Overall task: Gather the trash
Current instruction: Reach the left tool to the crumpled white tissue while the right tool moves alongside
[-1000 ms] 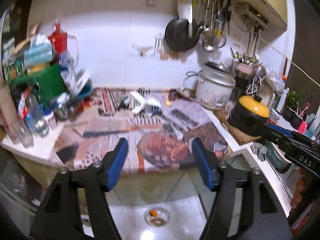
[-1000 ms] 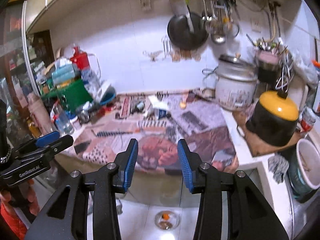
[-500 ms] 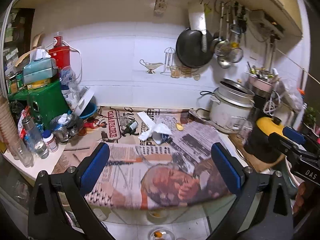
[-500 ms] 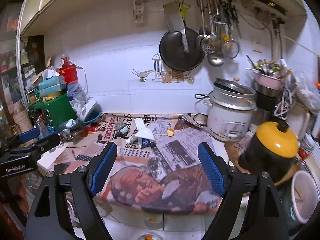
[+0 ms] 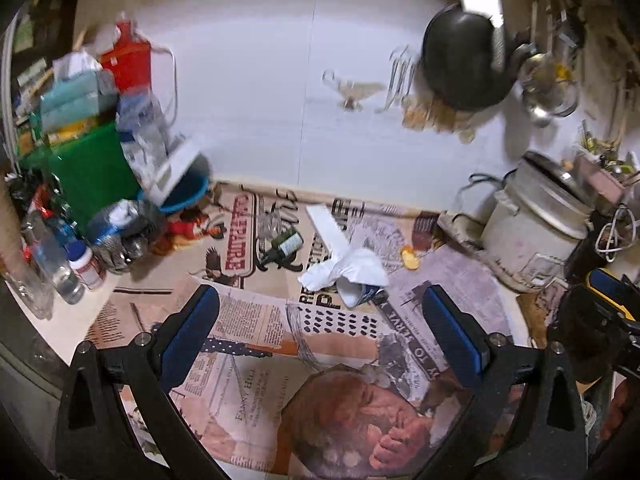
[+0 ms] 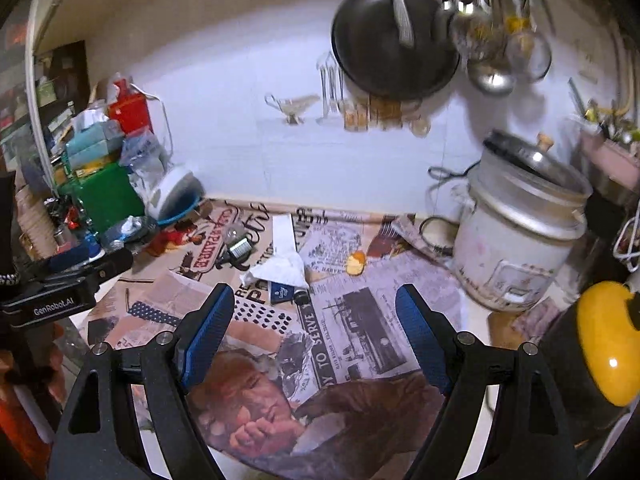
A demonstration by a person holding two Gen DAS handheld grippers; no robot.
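Observation:
Trash lies on a newspaper-covered counter (image 5: 256,344): a crumpled white tissue (image 5: 352,268) over a tipped paper cup (image 5: 360,294), a small green bottle (image 5: 286,242), an orange peel scrap (image 5: 410,258) and a flat white strip (image 5: 326,224). My left gripper (image 5: 320,332) hovers open over the papers, short of the tissue, nothing between its blue pads. The right wrist view shows the tissue (image 6: 280,270), blue cup (image 6: 282,292), peel (image 6: 356,262) and a light bulb (image 6: 236,240). My right gripper (image 6: 316,332) is open too, with nothing in it, just before the cup.
A white rice cooker (image 5: 532,232) stands at the right, with a black pot with yellow lid (image 6: 600,336) nearer. Bottles, a green box (image 5: 92,172) and a blue bowl (image 5: 184,196) crowd the left. A black pan (image 6: 392,44) and ladles hang on the wall.
Both grippers have moved forward from beyond the counter's edge to over the newspapers, and their jaws have spread wide. The tissue and cup now lie much closer.

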